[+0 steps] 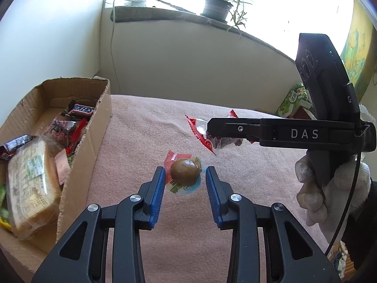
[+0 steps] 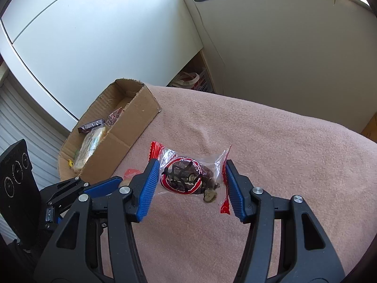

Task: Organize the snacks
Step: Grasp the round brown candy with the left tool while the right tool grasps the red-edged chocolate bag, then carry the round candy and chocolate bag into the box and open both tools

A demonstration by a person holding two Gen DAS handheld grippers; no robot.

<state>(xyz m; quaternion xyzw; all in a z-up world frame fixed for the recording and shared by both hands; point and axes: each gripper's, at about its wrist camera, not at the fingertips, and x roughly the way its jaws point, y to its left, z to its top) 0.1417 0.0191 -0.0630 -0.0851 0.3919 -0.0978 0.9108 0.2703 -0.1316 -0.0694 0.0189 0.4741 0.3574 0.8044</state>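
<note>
A packaged brown egg (image 1: 185, 171) lies on the pink cloth (image 1: 188, 224), between the blue pads of my open left gripper (image 1: 184, 178). A clear red-edged packet of dark dates (image 2: 188, 176) lies on the cloth between the pads of my open right gripper (image 2: 189, 181); it also shows in the left wrist view (image 1: 205, 136), under the right gripper (image 1: 212, 128). A cardboard box (image 1: 94, 136) at the left holds a Snickers bar (image 1: 82, 110), a wrapped sandwich (image 1: 30, 184) and other snacks. The left gripper (image 2: 103, 186) shows at the lower left of the right wrist view.
A green snack packet (image 1: 293, 101) lies at the far right edge of the cloth. A wall and a windowsill with a potted plant (image 1: 218, 4) stand behind. A cable (image 1: 113, 47) hangs down the wall. The box (image 2: 132, 127) sits at the cloth's left edge.
</note>
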